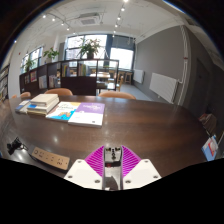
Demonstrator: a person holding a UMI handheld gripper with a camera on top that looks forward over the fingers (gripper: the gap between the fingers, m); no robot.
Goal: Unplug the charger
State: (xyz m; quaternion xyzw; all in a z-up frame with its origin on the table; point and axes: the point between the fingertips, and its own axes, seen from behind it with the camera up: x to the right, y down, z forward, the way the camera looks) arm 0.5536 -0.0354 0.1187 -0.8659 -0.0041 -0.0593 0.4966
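Observation:
My gripper is over a dark brown table, and its two magenta pads stand close together. A small dark grey charger with pale bits at its top sits between the pads, and both pads press on its sides. The charger is held over the table's near part. No socket or power strip shows in this view. The lower part of the charger is hidden between the white fingers.
Books lie on the table beyond the fingers: a flat blue-and-white one and a stack further left. A pale wooden strip and a black cable lie to the left. A blue-white object sits at the right. Chairs and shelves stand behind.

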